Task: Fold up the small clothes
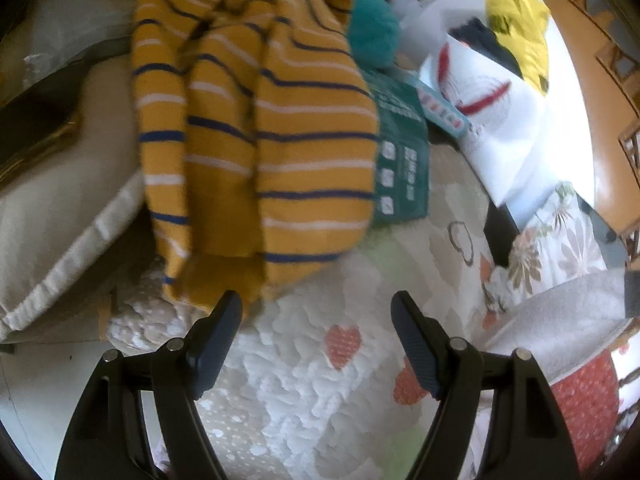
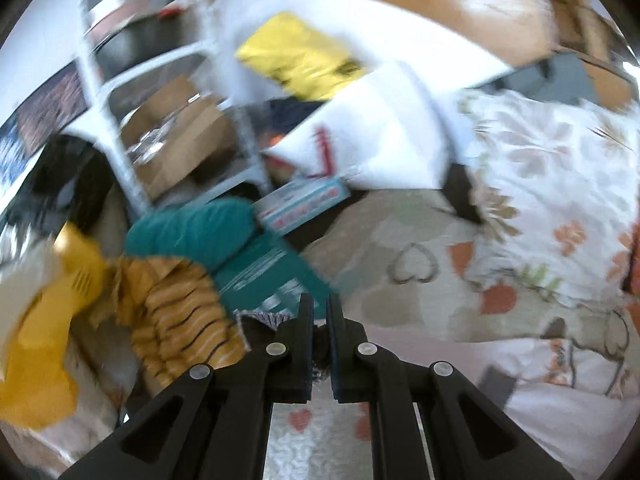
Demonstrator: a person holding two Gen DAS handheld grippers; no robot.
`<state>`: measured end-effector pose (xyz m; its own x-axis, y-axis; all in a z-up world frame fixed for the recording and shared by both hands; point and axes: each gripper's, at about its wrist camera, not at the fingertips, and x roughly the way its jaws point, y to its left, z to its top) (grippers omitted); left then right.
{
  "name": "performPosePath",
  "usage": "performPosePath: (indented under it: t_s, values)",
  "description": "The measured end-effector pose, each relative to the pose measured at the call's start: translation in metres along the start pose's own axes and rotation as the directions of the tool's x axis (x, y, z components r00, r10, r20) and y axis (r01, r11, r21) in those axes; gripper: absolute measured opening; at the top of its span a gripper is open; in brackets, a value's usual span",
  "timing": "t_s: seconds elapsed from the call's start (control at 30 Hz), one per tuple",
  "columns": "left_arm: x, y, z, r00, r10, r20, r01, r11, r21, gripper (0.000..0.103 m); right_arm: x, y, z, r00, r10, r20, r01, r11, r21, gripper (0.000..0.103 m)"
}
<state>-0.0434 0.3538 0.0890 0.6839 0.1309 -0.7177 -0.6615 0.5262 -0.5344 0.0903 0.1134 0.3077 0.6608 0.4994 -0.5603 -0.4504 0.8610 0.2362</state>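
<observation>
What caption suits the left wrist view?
Open left gripper over a heart-print quilt, facing a hanging mustard striped garment.

Left gripper point(image 1: 316, 306) points downward, jaws wide apart, nothing between them; right gripper point(image 2: 319, 308) clamped nearly closed on dark cloth point(image 2: 320, 354).

Right wrist view was motion-smeared; dark fabric point(image 2: 320, 356) between right claw point(image 2: 319, 312) fingers mostly hidden. Striped garment point(image 1: 256, 132) ran off top edge, blurred.
</observation>
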Motion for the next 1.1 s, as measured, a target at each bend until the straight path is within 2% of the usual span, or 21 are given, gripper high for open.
performPosePath:
  t_s: [0.13, 0.2, 0.27, 0.37, 0.4, 0.43, 0.5, 0.53, 0.6, 0.67, 0.73, 0.87, 1.0, 1.1]
  values:
    - [0.009, -0.024, -0.014, 0.999, -0.005, -0.034, 0.007, 0.998, 0.066, 0.076, -0.024, -0.083, -0.007, 0.993, -0.116, 0.011, 0.114, 0.988, 0.107, 0.007]
    - [0.014, -0.037, -0.022, 0.999, -0.004, -0.050, 0.009, 0.995, 0.102, 0.076, -0.033, -0.127, -0.017, 0.983, -0.182, -0.008, 0.181, 0.971, 0.158, 0.001]
    - [0.019, -0.051, -0.033, 0.998, -0.003, -0.070, 0.013, 0.990, 0.142, 0.076, -0.043, -0.180, -0.038, 0.968, -0.249, -0.046, 0.252, 0.941, 0.224, 0.001]
    - [0.027, -0.071, -0.050, 0.995, -0.004, -0.097, 0.023, 0.980, 0.196, 0.076, -0.062, -0.257, -0.079, 0.933, -0.341, -0.112, 0.359, 0.877, 0.320, 0.001]
    - [0.030, -0.078, -0.055, 0.994, -0.006, -0.107, 0.028, 0.978, 0.209, 0.076, -0.069, -0.277, -0.092, 0.919, -0.372, -0.132, 0.394, 0.853, 0.343, 0.001]
    - [0.033, -0.085, -0.060, 0.993, -0.012, -0.121, 0.038, 0.975, 0.218, 0.076, -0.078, -0.304, -0.110, 0.894, -0.418, -0.161, 0.447, 0.814, 0.371, 0.001]
    - [0.037, -0.098, -0.069, 0.990, -0.022, -0.136, 0.053, 0.971, 0.232, 0.076, -0.085, -0.337, -0.135, 0.870, -0.448, -0.208, 0.493, 0.777, 0.390, 0.001]
    - [0.039, -0.105, -0.074, 0.990, -0.023, -0.137, 0.056, 0.968, 0.246, 0.076, -0.086, -0.345, -0.144, 0.873, -0.433, -0.224, 0.488, 0.783, 0.385, 0.001]
    - [0.041, -0.115, -0.081, 0.989, -0.029, -0.146, 0.067, 0.963, 0.262, 0.076, -0.081, -0.352, -0.160, 0.892, -0.374, -0.253, 0.447, 0.810, 0.380, 0.003]
    - [0.043, -0.125, -0.089, 0.986, -0.039, -0.165, 0.084, 0.957, 0.277, 0.077, -0.067, -0.350, -0.174, 0.919, -0.285, -0.272, 0.375, 0.844, 0.383, 0.003]
    - [0.046, -0.130, -0.094, 0.984, -0.035, -0.173, 0.085, 0.954, 0.287, 0.077, -0.041, -0.340, -0.184, 0.932, -0.201, -0.302, 0.309, 0.874, 0.374, 0.003]
    - [0.051, -0.138, -0.099, 0.982, -0.032, -0.185, 0.088, 0.951, 0.297, 0.077, 0.011, -0.325, -0.202, 0.933, -0.082, -0.350, 0.227, 0.890, 0.396, 0.006]
    - [0.054, -0.139, -0.096, 0.981, -0.035, -0.189, 0.092, 0.948, 0.304, 0.077, 0.046, -0.326, -0.212, 0.922, -0.072, -0.380, 0.247, 0.866, 0.435, 0.018]
    - [0.055, -0.139, -0.094, 0.982, -0.034, -0.187, 0.092, 0.946, 0.310, 0.077, 0.059, -0.327, -0.216, 0.919, -0.054, -0.390, 0.242, 0.860, 0.450, 0.023]
